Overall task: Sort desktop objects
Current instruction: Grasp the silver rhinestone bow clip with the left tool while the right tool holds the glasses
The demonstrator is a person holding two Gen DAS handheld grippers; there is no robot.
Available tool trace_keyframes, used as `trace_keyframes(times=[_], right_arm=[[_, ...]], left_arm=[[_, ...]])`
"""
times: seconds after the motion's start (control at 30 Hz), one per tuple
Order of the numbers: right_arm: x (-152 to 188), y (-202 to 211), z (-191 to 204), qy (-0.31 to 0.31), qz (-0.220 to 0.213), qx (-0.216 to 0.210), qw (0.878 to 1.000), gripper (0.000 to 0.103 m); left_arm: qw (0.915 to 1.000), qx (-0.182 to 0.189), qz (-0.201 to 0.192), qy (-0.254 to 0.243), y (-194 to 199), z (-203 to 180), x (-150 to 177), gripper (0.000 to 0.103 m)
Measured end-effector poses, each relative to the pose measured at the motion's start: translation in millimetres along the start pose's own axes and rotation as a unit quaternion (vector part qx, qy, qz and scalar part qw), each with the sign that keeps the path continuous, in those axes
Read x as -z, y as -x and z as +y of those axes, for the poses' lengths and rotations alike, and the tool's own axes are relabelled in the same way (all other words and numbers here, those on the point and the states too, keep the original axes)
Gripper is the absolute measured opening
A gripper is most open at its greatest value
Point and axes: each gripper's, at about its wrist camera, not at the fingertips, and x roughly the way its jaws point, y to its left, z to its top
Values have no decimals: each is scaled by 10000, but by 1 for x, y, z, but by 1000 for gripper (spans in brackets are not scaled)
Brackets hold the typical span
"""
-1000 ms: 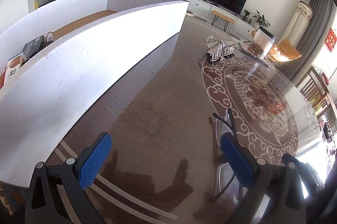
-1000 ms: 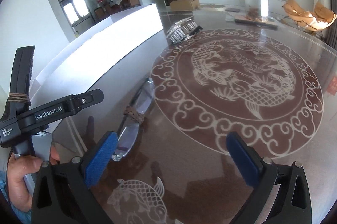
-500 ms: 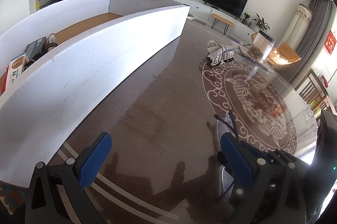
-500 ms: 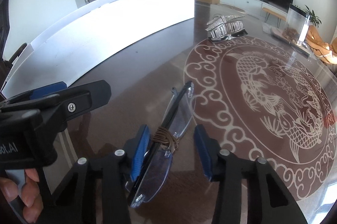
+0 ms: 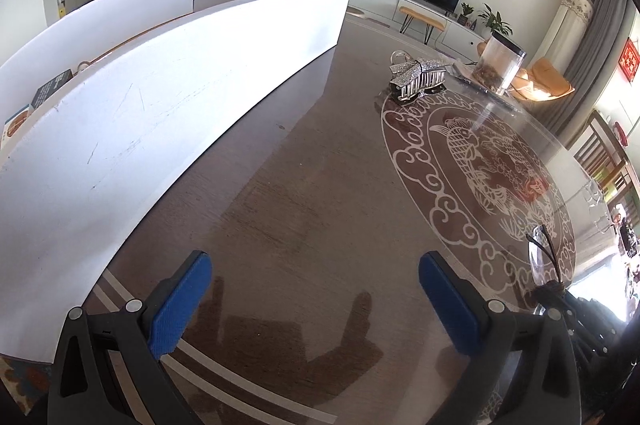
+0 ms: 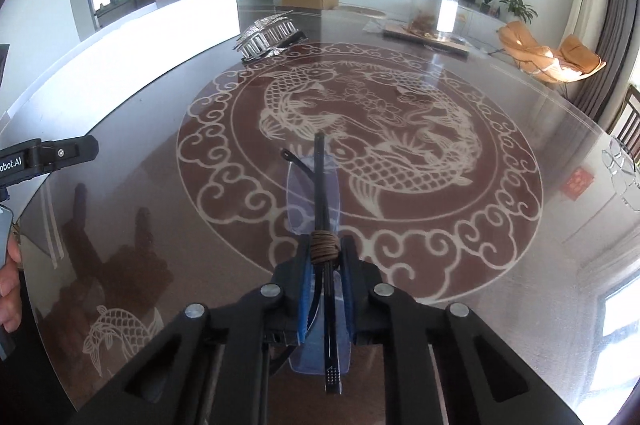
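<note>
Folded glasses sit clamped at the cord-wrapped middle in the right gripper, whose jaws have just been closing; long axis runs near-to-far over the glass table. Left gripper hangs wide open, empty. Best to lift straight, keep the squeeze light, then swing left toward the white box.

One pair of glasses is showing, one silver hair clip is lying on the table, one clear jar is standing farther back, and one white box is sitting alongside. Two grippers are showing.
</note>
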Motion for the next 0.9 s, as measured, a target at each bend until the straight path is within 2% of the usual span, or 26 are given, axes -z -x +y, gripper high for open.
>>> trace_keyframes(times=[0.2, 0.33, 0.37, 0.43, 0.53, 0.77, 0.9], right_arm=[[5, 5, -11, -132, -5, -31, 9999, 15], [5, 5, -11, -202, -13, -113, 9997, 15], [5, 6, -12, -229, -16, -143, 9996, 15], [4, 4, -12, -247, -19, -163, 9996, 15], [4, 3, -11, -199, -12, -111, 9997, 15], [4, 3, -15, -280, -20, -224, 9994, 16], [4, 3, -14, -248, -16, -187, 9995, 16]], left_arm=[[9995, -140, 251, -159, -13, -6, 1, 103], [9988, 134, 424, -220, -22, -10, -6, 103], [9983, 222, 439, -306, -28, -13, -13, 103], [9951, 132, 665, -724, -48, -29, -34, 103], [9866, 478, 922, -1262, -81, -56, -74, 103], [9729, 923, 1027, -1855, -146, -100, -152, 103], [9671, 855, 955, -2195, -168, -122, -173, 102]])
